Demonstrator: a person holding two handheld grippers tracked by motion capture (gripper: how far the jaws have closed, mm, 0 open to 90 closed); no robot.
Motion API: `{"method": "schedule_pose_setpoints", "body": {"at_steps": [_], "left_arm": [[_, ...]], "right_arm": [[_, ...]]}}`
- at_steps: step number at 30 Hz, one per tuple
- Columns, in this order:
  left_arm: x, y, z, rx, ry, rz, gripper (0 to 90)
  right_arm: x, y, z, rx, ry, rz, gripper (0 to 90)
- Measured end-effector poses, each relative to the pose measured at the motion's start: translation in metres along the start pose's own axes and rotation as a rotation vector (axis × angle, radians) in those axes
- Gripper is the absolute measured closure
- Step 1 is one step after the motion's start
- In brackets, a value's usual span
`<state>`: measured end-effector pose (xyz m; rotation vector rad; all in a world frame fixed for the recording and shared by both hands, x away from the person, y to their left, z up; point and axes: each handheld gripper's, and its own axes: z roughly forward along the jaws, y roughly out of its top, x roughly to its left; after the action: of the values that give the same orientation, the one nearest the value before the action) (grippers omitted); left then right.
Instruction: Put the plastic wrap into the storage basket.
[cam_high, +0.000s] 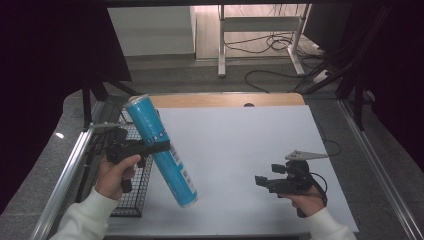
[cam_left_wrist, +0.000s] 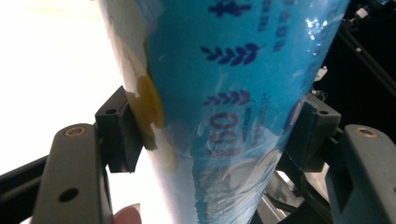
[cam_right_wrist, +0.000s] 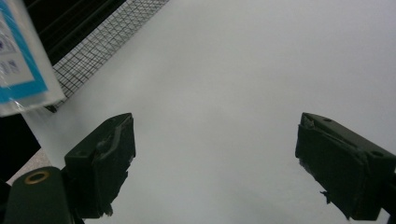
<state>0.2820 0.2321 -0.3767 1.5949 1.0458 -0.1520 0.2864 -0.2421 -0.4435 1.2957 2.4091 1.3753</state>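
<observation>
A tall blue tube (cam_high: 161, 150) with white label print is held tilted above the left part of the white table (cam_high: 240, 145), its top leaning to the back left. My left gripper (cam_high: 159, 146) is shut on the tube at about mid-length. In the left gripper view the blue tube (cam_left_wrist: 233, 102) sits between both black pads (cam_left_wrist: 119, 133). My right gripper (cam_high: 260, 181) hangs low over the table's front right, open, with nothing between its fingers. In the right gripper view my right gripper (cam_right_wrist: 215, 163) has its jaws wide apart over bare white surface, and the tube's lower end (cam_right_wrist: 21, 70) shows at the top left.
A black wire-mesh basket (cam_high: 131, 192) stands at the table's left edge, under and beside my left hand. The mesh (cam_right_wrist: 98, 51) also shows in the right gripper view. Metal rails (cam_high: 65, 175) run along both sides of the table. Desk legs and cables lie on the floor behind.
</observation>
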Motion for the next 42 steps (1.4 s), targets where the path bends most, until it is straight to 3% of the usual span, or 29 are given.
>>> {"method": "schedule_pose_setpoints", "body": {"at_steps": [12, 19, 28, 36, 42], "left_arm": [[0.004, 0.019, -0.045, -0.003, 0.129, 0.036, 32.0], [0.009, 0.026, -0.06, 0.0, 0.196, 0.043, 32.0], [0.016, 0.033, -0.078, 0.044, 0.306, 0.053, 32.1], [0.011, 0.042, -0.101, 0.046, 0.32, 0.054, 32.1], [0.007, 0.049, -0.114, 0.07, 0.392, 0.066, 32.1]], "right_arm": [[-0.005, -0.001, 0.003, 0.023, -0.027, -0.004, 12.5], [-0.008, 0.0, 0.0, 0.017, -0.035, 0.007, 12.6], [-0.011, 0.001, -0.003, 0.01, -0.041, 0.012, 12.9], [-0.012, 0.001, -0.001, 0.02, -0.041, 0.01, 13.1], [-0.012, 0.001, -0.002, 0.02, -0.042, 0.012, 13.2]]}}
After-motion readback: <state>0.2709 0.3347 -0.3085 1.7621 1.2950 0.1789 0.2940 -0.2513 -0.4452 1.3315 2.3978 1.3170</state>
